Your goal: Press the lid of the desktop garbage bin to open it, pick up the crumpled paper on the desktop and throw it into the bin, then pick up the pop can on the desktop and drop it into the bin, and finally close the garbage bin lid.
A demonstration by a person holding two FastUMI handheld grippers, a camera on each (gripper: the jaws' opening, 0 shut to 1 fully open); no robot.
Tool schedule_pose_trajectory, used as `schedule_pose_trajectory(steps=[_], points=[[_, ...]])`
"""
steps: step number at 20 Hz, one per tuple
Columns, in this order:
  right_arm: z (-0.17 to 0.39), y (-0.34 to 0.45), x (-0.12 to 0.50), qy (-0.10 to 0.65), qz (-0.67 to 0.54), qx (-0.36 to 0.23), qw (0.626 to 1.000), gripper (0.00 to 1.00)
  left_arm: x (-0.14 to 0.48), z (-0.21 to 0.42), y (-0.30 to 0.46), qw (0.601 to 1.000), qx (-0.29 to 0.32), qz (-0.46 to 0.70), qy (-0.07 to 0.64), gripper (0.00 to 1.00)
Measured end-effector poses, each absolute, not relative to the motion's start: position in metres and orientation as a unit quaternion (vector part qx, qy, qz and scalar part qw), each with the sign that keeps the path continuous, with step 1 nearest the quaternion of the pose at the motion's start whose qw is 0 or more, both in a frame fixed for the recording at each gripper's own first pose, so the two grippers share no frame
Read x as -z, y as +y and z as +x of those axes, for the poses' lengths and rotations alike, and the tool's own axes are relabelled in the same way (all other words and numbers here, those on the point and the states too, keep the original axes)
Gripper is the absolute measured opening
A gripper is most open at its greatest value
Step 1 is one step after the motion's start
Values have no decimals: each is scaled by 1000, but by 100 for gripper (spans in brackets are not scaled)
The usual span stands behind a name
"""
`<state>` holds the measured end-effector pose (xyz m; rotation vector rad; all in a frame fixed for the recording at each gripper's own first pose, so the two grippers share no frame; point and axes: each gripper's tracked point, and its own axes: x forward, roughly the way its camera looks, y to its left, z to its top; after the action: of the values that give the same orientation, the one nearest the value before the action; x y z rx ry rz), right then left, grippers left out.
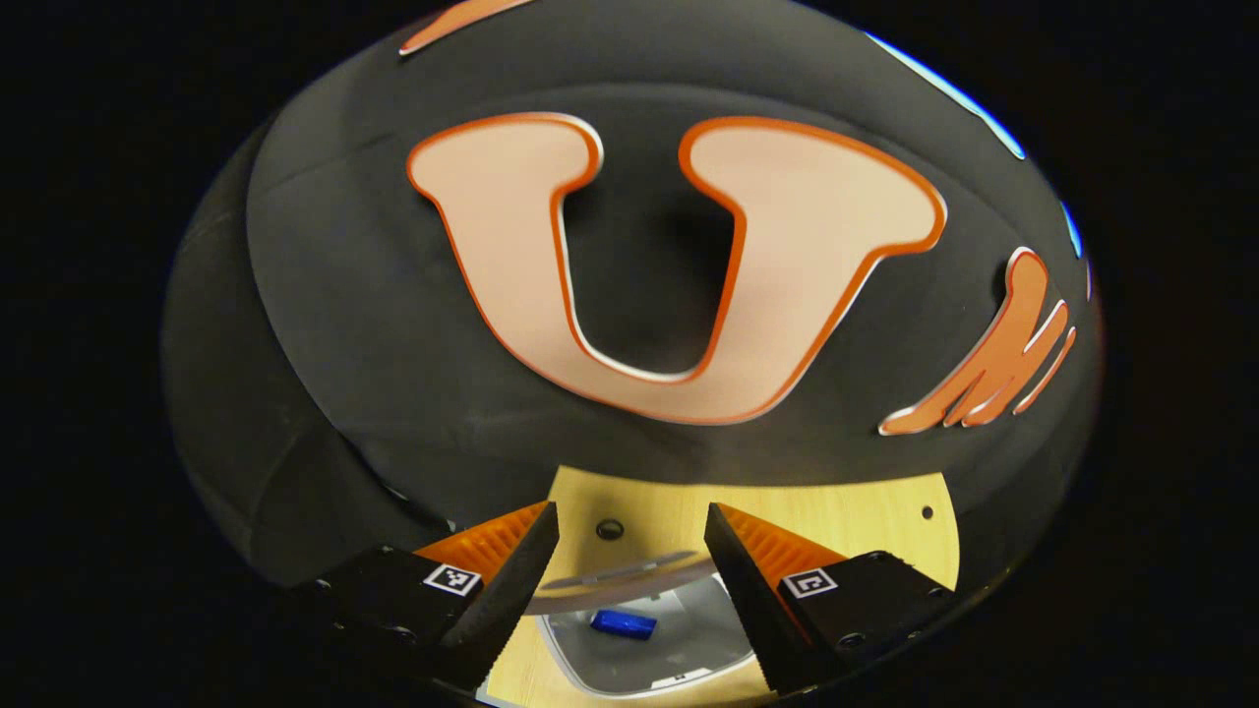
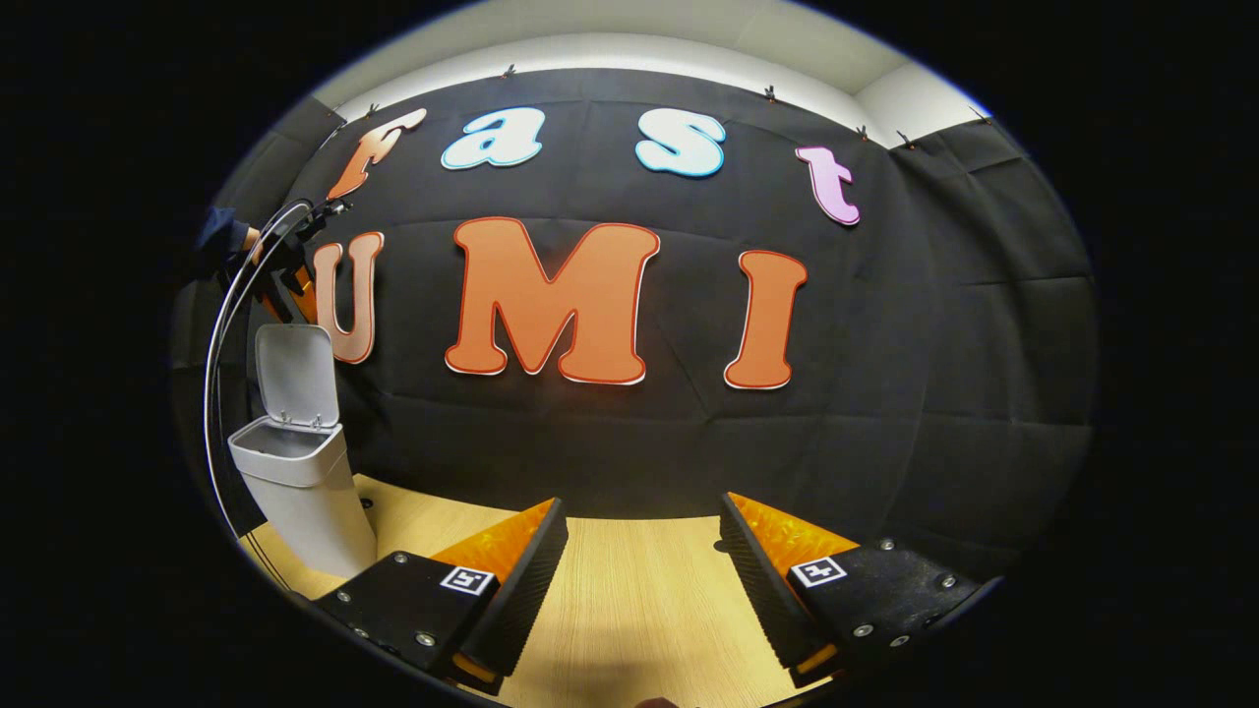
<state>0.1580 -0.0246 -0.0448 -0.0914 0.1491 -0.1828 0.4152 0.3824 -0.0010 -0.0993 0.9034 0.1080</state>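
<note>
The white desktop bin stands at the table's left with its lid tipped up and open. My left gripper, held by a hand in a dark sleeve, hovers above the raised lid. In the left gripper view I look straight down into the bin; a blue can-like object lies on its bottom, and the lid shows edge-on behind it. My left gripper is open with nothing between its fingers. My right gripper is open and empty, low over the wooden table.
The wooden table runs back to the black cloth wall. A thin cable arcs down past the bin's left side. A small dark hole sits in the tabletop behind the bin.
</note>
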Motion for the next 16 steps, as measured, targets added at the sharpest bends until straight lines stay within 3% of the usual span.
schedule_pose_trajectory(steps=[5, 16], points=[[153, -33, 42, 69, -49, 100, 991, 94, 23, 382, 367, 854, -31, -71, 514, 96], [154, -25, 46, 72, -46, 84, 993, 94, 76, 289, 334, 807, 10, -67, 587, 98]])
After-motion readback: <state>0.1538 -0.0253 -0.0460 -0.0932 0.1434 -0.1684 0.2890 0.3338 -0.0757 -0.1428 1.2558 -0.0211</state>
